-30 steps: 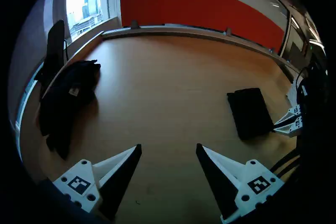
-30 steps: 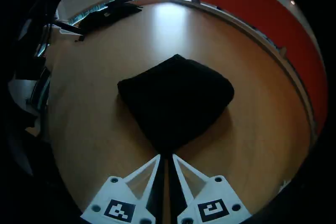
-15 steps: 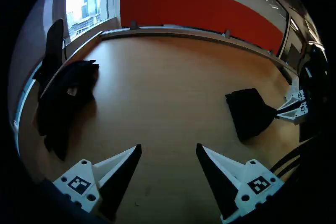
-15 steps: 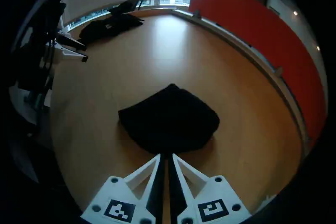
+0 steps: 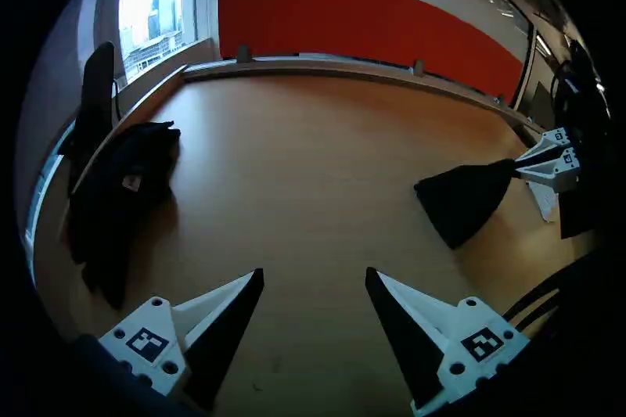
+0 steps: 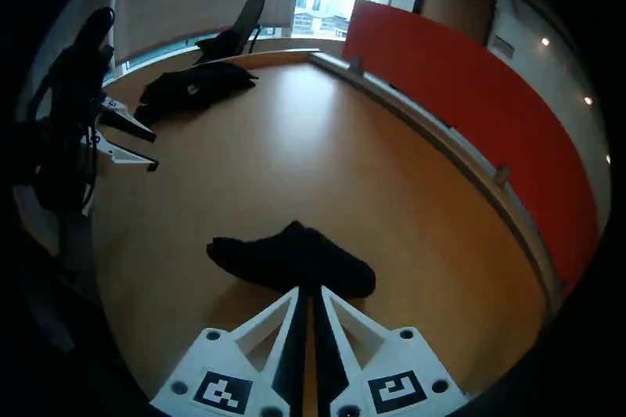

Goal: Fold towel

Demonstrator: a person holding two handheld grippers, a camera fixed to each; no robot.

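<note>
1. Right gripper (image 6: pixel 313 292): fingers clenched, almost no gap, clamped on the near edge of the black towel (image 6: pixel 293 260).
2. In the right gripper view the towel is a bunched, low heap straight ahead of the fingertips, on the light wooden table (image 6: pixel 329 151).
3. In the left gripper view the right gripper (image 5: pixel 520 169) holds the towel (image 5: pixel 462 194) by one end. The cloth hangs from it as a dark triangle, with its low point down at the table (image 5: pixel 313 151). Can't tell if the low point touches.
4. Left gripper (image 5: pixel 313 272): released, fingers spread wide, nothing between them, bare table under them. It is well apart from the towel.
5. The right gripper view shows the left gripper (image 6: pixel 155 152) off to the side, above the table edge.
6. Crumpled black garment (image 5: pixel 125 174) lies near the table's far corner. A black chair (image 5: pixel 98 96) sits just beyond it.
7. Red partition panel (image 5: pixel 368 22) runs along the table's back edge, with a bright window (image 5: pixel 152 10) next to it.
</note>
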